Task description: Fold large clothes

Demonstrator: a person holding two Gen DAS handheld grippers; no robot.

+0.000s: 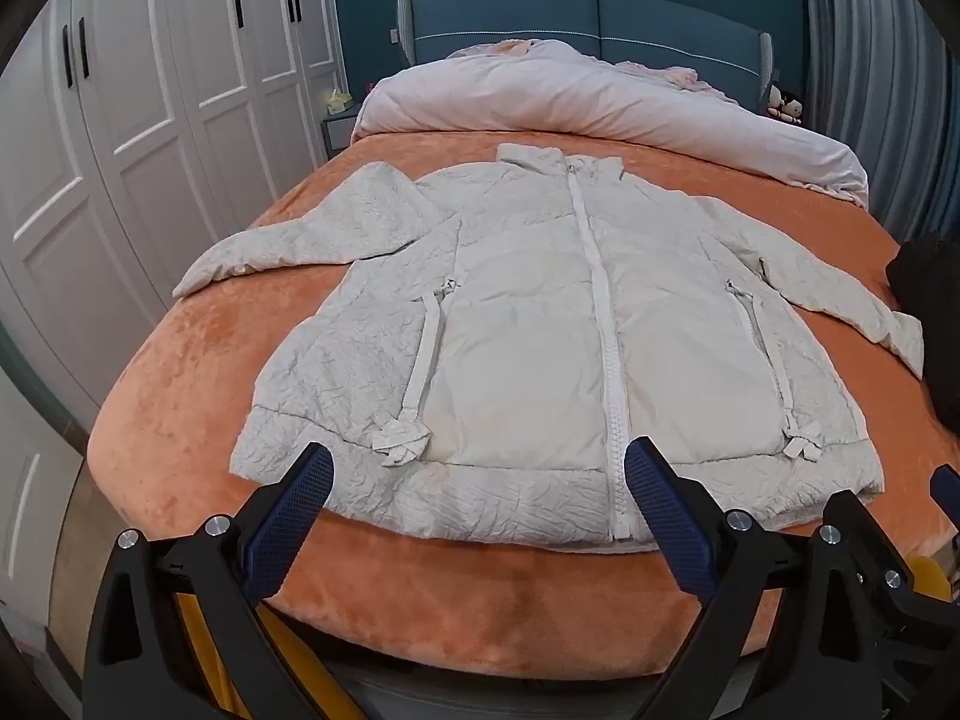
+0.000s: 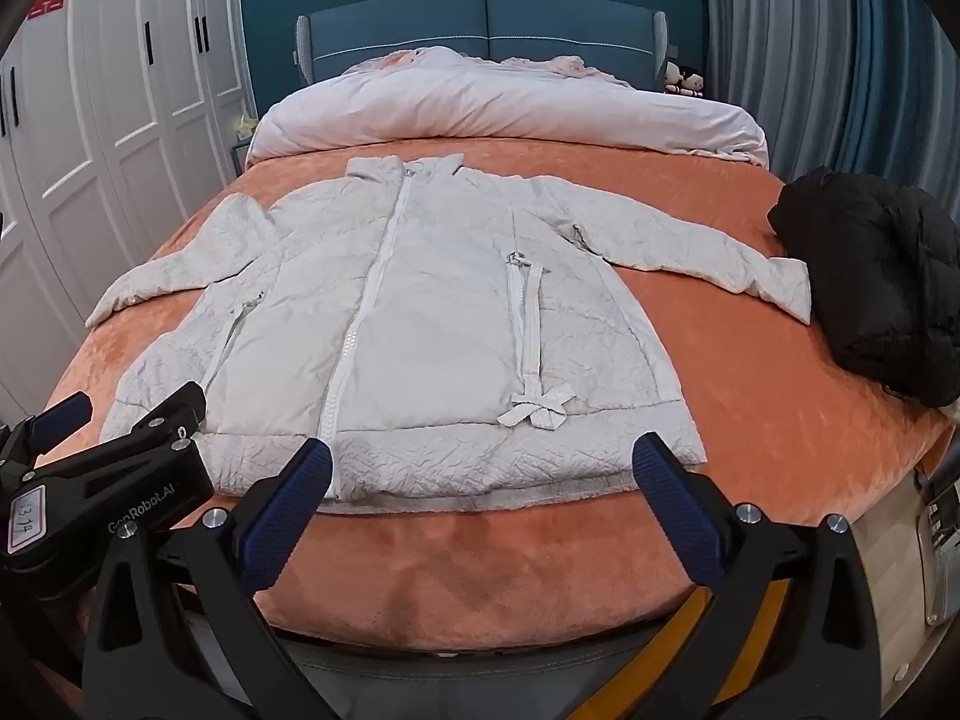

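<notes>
White jacket (image 1: 540,324) flat mid-bed (image 1: 180,372), hem at near edge, left gripper (image 1: 478,480) and right gripper (image 2: 482,474) spread wide, empty, black coat (image 2: 882,282) at right edge.

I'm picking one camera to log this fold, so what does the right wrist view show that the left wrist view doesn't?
Only the right wrist view shows the whole black jacket beside the right sleeve, and the left tool from the side. Only the left wrist view shows the white jacket's left sleeve end with clear blanket around it. Both show the zipped jacket flat on the orange blanket, the rolled duvet, and an open tool at the hem.
</notes>
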